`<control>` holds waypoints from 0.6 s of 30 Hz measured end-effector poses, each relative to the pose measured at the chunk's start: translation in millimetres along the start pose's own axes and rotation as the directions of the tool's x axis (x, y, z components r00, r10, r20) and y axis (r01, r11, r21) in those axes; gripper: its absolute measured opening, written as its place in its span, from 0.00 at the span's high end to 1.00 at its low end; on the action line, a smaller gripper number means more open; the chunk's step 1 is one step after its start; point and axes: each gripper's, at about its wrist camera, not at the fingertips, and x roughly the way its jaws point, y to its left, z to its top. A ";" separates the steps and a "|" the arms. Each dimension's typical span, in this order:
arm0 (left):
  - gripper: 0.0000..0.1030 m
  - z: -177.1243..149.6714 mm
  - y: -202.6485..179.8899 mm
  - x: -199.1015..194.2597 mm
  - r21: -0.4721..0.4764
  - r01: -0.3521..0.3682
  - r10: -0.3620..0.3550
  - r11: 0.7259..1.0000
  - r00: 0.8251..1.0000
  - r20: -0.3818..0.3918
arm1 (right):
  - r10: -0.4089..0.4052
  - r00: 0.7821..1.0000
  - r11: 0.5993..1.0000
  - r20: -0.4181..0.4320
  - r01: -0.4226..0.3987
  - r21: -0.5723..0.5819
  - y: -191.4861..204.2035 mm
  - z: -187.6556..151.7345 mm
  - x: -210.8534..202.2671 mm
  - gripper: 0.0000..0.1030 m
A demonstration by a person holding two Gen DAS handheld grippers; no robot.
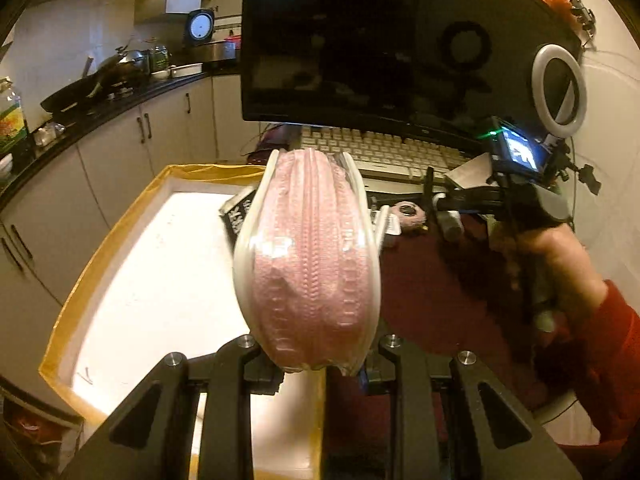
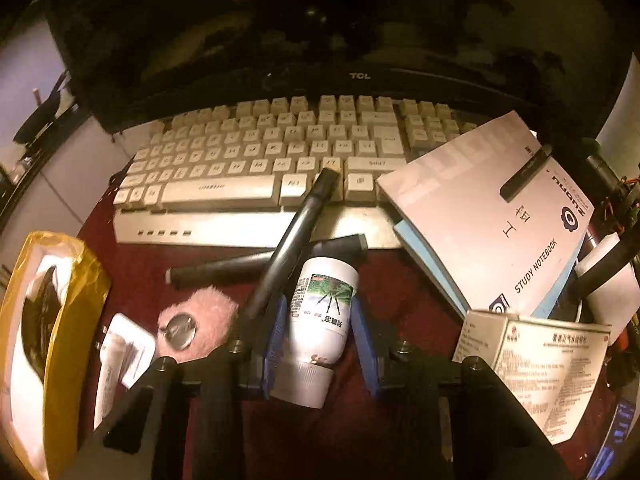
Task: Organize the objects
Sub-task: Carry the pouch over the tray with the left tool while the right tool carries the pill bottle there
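- Two claws are working: our left claw (image 1: 308, 256) is squeezing a pink zipper roll (image 1: 308, 280) above the yellow-edged tray (image 1: 72, 300).
- Our right claw (image 2: 320, 320) is straddling a white bottle (image 2: 320, 312) on the counter (image 2: 400, 288), pads beside its sides.

- The pink pouch (image 1: 308, 264) fills the middle of the left wrist view and hides much of the white tray (image 1: 160, 280) and the bench behind it.
- A dark packet (image 1: 236, 216) peeks out from behind the pouch; its print is cut off and unreadable.
- The keyboard (image 1: 384, 152) is partly hidden under the monitor (image 1: 360, 40).
- In the right wrist view, the white bottle (image 2: 320, 320) has label text too small to read, and its cap end is partly hidden by the hand-held gripper frame.
- The yellow-rimmed tray is cut off by the left edge and blurred.
- The printed box (image 2: 544, 368) carries fine text that is illegible.
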 end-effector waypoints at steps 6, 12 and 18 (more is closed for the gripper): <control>0.75 -2.0 1.0 -6.2 0.010 -0.018 0.018 1.000 1.000 0.009 | 0.010 0.999 0.996 -0.035 -0.013 -0.087 10.9 -8.6 -5.7 0.65; 0.75 -1.1 17.9 -15.1 -0.022 -0.028 0.028 0.999 0.999 0.026 | 0.132 0.982 0.968 -0.133 -0.156 -0.194 19.1 -31.4 -23.0 0.65; 0.75 2.5 42.9 -11.9 -0.074 -0.038 0.039 0.997 0.999 0.011 | 0.191 0.970 0.953 -0.153 -0.220 -0.207 18.5 -41.0 -28.1 0.64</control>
